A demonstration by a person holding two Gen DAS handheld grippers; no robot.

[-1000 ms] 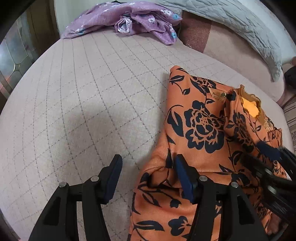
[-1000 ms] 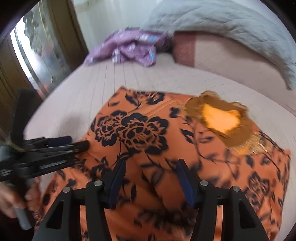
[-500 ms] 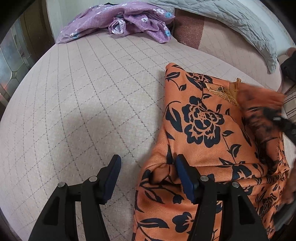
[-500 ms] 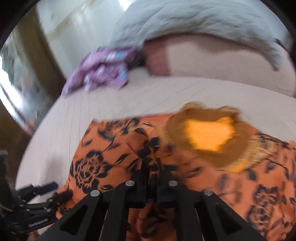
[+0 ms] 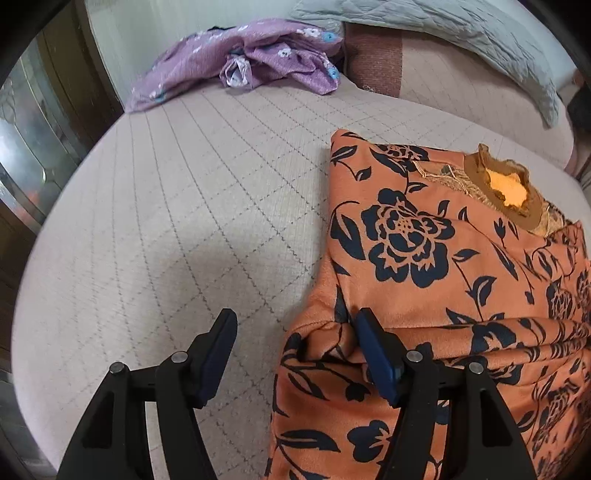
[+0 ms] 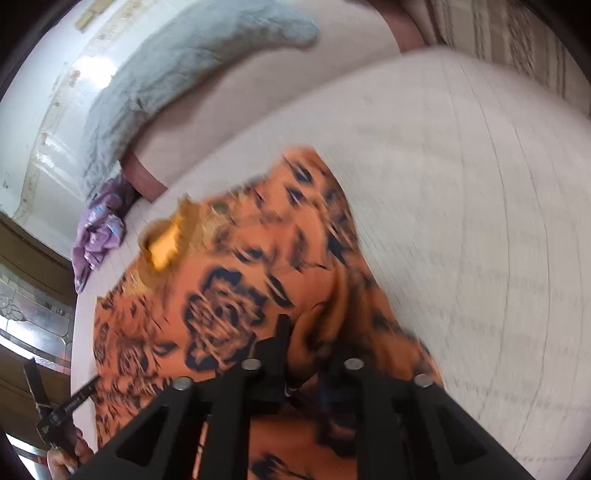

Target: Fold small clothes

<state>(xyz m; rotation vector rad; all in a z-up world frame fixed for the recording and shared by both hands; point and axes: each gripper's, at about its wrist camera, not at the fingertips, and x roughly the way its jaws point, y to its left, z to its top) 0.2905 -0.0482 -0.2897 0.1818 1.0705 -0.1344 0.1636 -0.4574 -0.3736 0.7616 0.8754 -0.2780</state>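
Orange floral garment lies on bed, right side. Since a second ago: right claw, then wide above cloth, now swung over toward garment's right edge and rolled; its jaws closed, just eased slightly, orange fold pinched between them. Left claw jaws apart, just widened a little; right pad against bunched hem, left pad over bare bed. Neckline visible again. Count: two claws, one orange garment, one purple garment at far end, one grey quilt.
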